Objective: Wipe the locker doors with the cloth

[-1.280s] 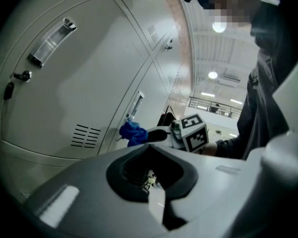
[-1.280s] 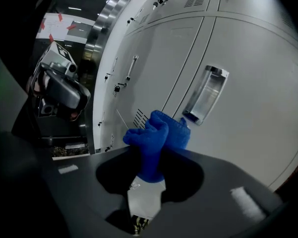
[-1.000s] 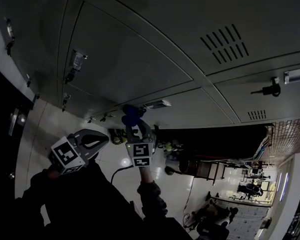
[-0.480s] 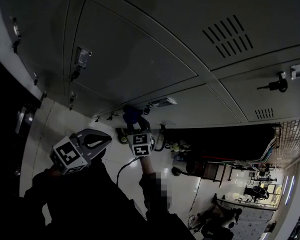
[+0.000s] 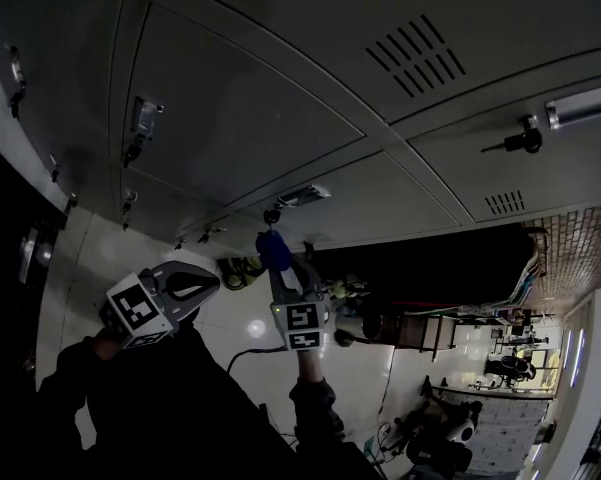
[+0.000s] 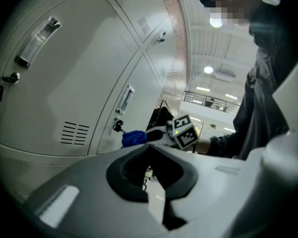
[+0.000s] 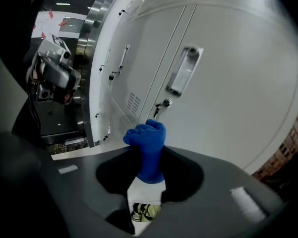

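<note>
Our right gripper (image 5: 278, 264) has dropped toward lower centre, jaws pinching the blue cloth (image 5: 272, 249), apparently off the locker door (image 5: 250, 118). We judge it between strokes. Our left gripper (image 5: 208, 283) hangs closed, empty.

One blue cloth (image 5: 272, 249). Two grippers: right gripper (image 5: 279, 268) at the cloth, left gripper (image 5: 202, 286) left of it. At least five locker doors (image 5: 250, 118), above and beside the cloth. Two vent grilles (image 5: 410, 53), both up and right of the cloth.
</note>
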{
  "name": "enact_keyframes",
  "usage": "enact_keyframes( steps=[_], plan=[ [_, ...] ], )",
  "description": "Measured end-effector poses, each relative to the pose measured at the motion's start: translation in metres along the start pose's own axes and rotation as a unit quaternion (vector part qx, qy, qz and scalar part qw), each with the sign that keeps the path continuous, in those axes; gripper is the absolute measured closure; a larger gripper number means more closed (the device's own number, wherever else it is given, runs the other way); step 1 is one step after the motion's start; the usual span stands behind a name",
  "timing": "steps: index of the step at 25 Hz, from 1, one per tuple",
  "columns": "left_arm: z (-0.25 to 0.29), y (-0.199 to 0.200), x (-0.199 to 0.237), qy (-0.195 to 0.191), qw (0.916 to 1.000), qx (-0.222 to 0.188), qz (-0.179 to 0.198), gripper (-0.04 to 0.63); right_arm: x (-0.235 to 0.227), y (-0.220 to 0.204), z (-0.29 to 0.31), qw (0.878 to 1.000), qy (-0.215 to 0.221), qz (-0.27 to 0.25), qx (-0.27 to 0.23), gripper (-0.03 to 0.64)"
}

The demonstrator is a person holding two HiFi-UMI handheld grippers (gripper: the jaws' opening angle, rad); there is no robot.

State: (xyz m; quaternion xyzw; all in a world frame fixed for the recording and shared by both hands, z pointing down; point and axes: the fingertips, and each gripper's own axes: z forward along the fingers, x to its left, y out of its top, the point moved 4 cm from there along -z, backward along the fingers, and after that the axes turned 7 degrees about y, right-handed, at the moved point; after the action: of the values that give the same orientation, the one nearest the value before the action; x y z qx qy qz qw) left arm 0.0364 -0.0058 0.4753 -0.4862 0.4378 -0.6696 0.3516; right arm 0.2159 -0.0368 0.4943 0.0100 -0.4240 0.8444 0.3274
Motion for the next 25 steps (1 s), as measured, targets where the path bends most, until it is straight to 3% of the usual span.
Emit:
enact_keyframes(
  steps=[5, 11, 20, 25],
  plan=[
    [0.009, 0.006, -0.007, -0.027, 0.9996, -0.007, 0.009, 0.615, -0.04, 0.058, -0.077, 0.994, -0.09, -0.04, -0.054, 0.497],
    [0.017, 0.007, -0.016, -0.046, 0.9988, -0.013, 0.013, 0.615, -0.076, 0.144, -0.144, 0.968, -0.194, -0.091, -0.134, 0.497],
    [0.015, 0.009, -0.013, -0.029, 0.9991, -0.031, 0.004, 0.615, -0.101, 0.213, -0.162, 0.937, -0.253, -0.173, -0.169, 0.495],
    [0.011, 0.008, -0.006, -0.012, 0.9993, -0.036, -0.004, 0.615, -0.111, 0.21, -0.146, 0.933, -0.268, -0.185, -0.155, 0.495]
  ],
)
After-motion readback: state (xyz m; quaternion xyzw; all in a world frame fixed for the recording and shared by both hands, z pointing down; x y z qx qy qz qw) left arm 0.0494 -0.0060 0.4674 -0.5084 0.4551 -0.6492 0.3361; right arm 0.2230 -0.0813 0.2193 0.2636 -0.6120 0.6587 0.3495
